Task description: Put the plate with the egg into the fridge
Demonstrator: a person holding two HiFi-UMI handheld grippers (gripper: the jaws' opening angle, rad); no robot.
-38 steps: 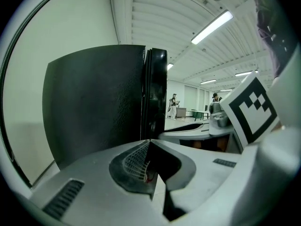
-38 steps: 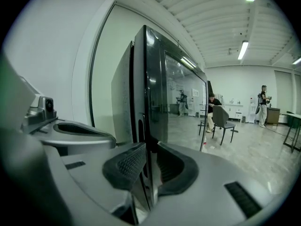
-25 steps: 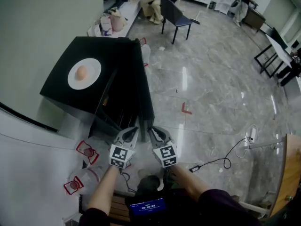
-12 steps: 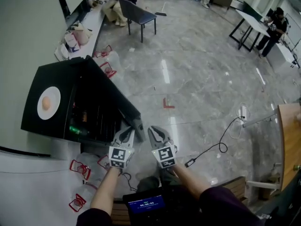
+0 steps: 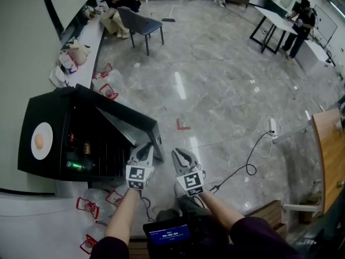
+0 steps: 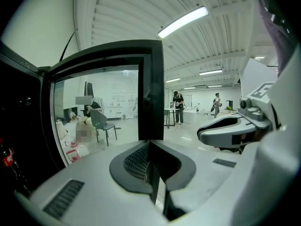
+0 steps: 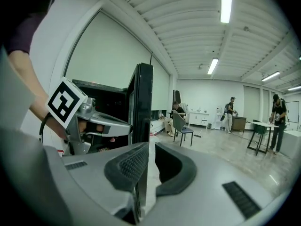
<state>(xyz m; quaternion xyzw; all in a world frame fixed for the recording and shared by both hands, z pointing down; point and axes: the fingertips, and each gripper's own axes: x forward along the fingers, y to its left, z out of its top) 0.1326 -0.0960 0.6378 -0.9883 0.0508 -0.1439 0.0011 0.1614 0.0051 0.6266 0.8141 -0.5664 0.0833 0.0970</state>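
Note:
A white plate (image 5: 41, 141) with a brown egg (image 5: 39, 141) lies on top of the small black fridge (image 5: 32, 109) at the left of the head view. The fridge's glass door (image 5: 126, 122) stands open and its free edge comes toward me. My right gripper (image 5: 179, 155) looks straight along that door (image 7: 141, 102), which runs edge-on down into its nearly closed jaws. My left gripper (image 5: 143, 151) is just beside it on the fridge side, jaws together and nothing between them. The door frame (image 6: 150, 93) rises right past the left gripper's tips.
Cans and bottles (image 5: 75, 158) stand on the fridge's shelves. Clear bags with red handles (image 5: 89, 206) lie on the floor by my left arm. A cable and plug (image 5: 253, 161) trail over the marble floor at the right. A chair (image 5: 141, 26) and people are far back.
The head view has swung, so the fridge now sits further left and lower. The door stands wider open. Both grippers stayed side by side at the door's free edge.

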